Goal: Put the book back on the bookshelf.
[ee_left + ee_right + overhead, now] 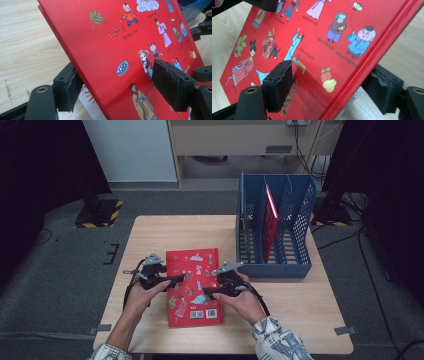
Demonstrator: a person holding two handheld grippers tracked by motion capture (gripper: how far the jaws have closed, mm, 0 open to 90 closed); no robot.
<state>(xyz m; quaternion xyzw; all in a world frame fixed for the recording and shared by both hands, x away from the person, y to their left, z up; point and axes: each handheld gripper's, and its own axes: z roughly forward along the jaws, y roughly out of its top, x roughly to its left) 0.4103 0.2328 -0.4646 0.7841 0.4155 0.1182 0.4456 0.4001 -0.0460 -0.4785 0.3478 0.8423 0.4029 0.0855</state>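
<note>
Grey floor, dark curtains; pale wooden table (150,227) with a blue file rack (274,227) at its far right, one red book (270,217) standing in a slot. Rack's left slot contents hard to make out. Red picture book (194,287) sits mid-table, near edge partly hidden by hands. Left gripper (165,279) clamps the book's left edge, one pad (172,83) on the cover, one beneath. Right gripper (214,291) pinches the right edge likewise, pad (279,83) on top.
</note>
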